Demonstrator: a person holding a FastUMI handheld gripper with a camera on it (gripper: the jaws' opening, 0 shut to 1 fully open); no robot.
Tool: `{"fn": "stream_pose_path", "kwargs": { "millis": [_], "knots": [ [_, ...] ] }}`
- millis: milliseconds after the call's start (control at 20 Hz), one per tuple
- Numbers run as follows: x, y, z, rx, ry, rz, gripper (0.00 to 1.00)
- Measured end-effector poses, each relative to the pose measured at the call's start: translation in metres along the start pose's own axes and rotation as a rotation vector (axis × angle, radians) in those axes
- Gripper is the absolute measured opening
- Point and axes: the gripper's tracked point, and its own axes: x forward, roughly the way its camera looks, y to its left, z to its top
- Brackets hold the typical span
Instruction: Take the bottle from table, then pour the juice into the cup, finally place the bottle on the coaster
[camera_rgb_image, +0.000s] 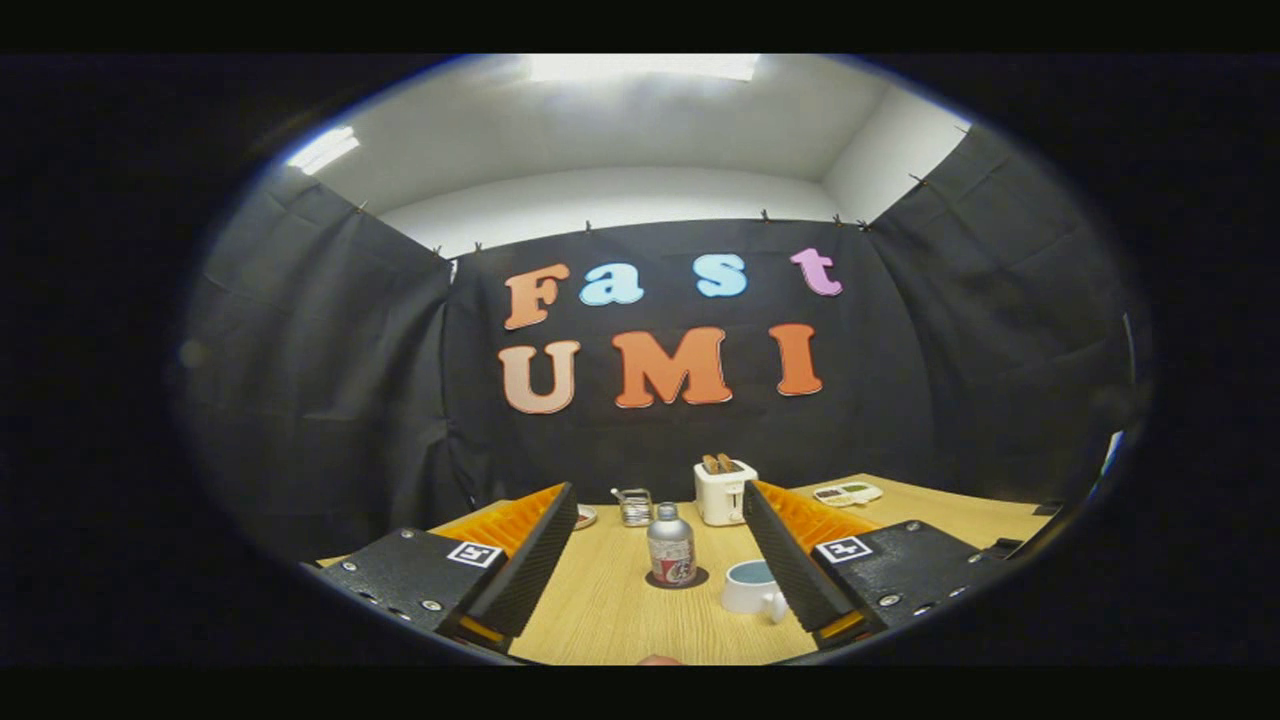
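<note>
Bottle (671, 545), metallic and cylindrical, stands on round dark coaster (678, 579) beyond the spread-apart hand-held gripper (660, 510).

We look forward along the gripper (660, 520), low over the table (600, 610). Our view faces the booth's back wall, fingers spread apart.
</note>
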Motion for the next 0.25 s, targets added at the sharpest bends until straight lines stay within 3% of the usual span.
{"fn": "stream_pose_path", "kwargs": {
  "millis": [250],
  "knots": [
    [-0.015,0.015,0.008,-0.013,-0.004,0.010,0.98]
  ]
}}
